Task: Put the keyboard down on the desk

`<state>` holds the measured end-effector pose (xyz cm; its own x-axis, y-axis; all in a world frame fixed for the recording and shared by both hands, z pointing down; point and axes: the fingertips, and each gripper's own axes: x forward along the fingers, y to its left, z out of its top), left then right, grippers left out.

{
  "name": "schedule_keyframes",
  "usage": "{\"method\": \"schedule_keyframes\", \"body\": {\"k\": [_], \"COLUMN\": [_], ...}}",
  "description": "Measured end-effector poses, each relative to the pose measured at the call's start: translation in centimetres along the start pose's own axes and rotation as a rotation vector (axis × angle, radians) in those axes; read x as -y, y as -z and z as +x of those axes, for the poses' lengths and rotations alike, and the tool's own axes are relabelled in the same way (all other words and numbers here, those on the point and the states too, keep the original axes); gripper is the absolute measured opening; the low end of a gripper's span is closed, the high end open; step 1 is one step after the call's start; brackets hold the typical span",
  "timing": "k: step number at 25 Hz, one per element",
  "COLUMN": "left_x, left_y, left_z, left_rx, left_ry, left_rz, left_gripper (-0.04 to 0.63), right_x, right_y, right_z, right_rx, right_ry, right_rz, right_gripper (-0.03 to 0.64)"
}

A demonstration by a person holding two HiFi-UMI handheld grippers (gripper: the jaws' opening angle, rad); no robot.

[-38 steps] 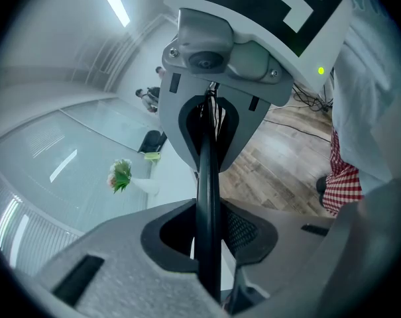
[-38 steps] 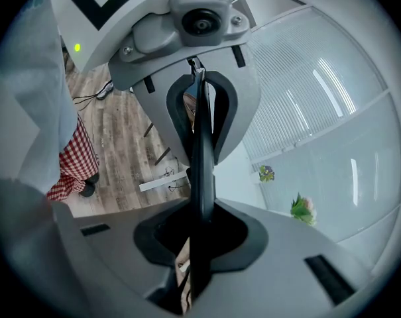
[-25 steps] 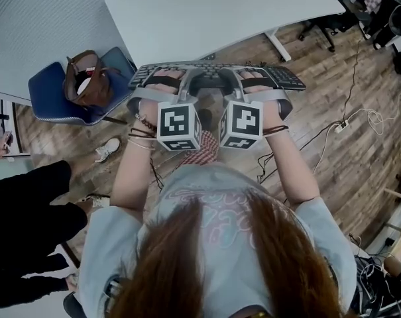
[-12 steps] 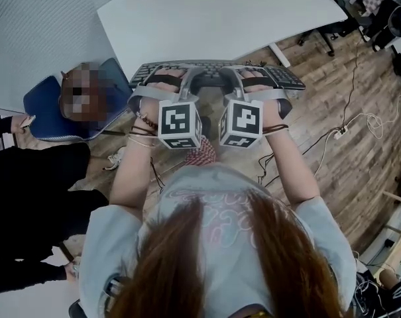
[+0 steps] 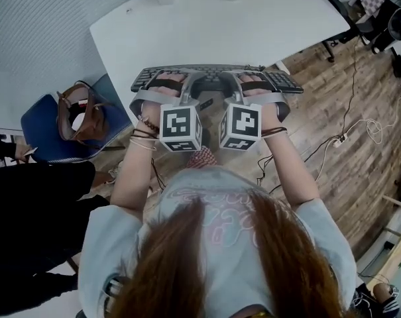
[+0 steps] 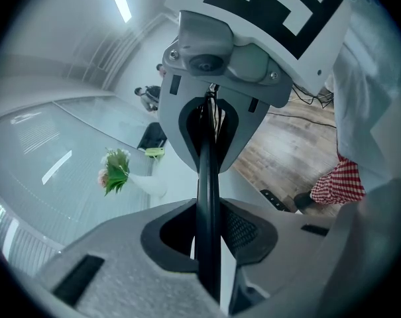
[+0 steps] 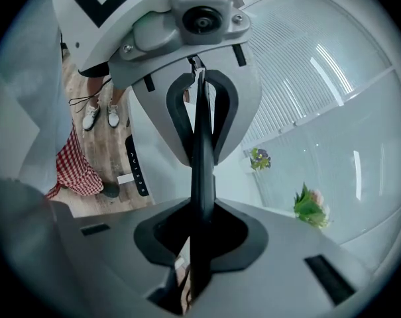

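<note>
Smooth matt white bench; black matt plastic keyboard. Wood-plank floor, blue cloth chair, brown leather-look handbag, grey cloth T-shirt.

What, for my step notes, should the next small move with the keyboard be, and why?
Probably carry the keyboard a little forward over the desk before lowering: the left gripper and right gripper clamp its near edge, and it hangs across the desk's edge, partly above floor.

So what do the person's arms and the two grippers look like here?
The grey left hand-held gripper and right hand-held gripper each carry a white cube with black square markers and a black hand strap. Bracelets ring the left wrist; sleeves are short, pale grey.
</note>
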<state>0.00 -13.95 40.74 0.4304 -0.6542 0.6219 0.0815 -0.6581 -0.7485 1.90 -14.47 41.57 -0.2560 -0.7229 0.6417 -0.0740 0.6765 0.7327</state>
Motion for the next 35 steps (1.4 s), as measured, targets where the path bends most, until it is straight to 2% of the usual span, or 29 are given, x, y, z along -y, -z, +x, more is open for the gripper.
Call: {"method": "schedule_keyframes", "body": {"k": [19, 35], "left_x": [-4.9, -7.3], "left_y": [5.3, 7.7], "left_z": [6.2, 9.8], "left_rx": [-0.009, 0.009], "left_ry": [0.046, 0.081], "left_rz": [-0.025, -0.031], "left_gripper": [0.083, 0.084], "right_x": [5.2, 7.6], "right_y": [-0.1, 0.5], "right_z": [8.1, 12.4], "right_rx": [0.008, -0.006], "right_ry": [-0.044, -0.071], "right_rz": [0.024, 0.032], "right_gripper": [0.072, 0.072]}}
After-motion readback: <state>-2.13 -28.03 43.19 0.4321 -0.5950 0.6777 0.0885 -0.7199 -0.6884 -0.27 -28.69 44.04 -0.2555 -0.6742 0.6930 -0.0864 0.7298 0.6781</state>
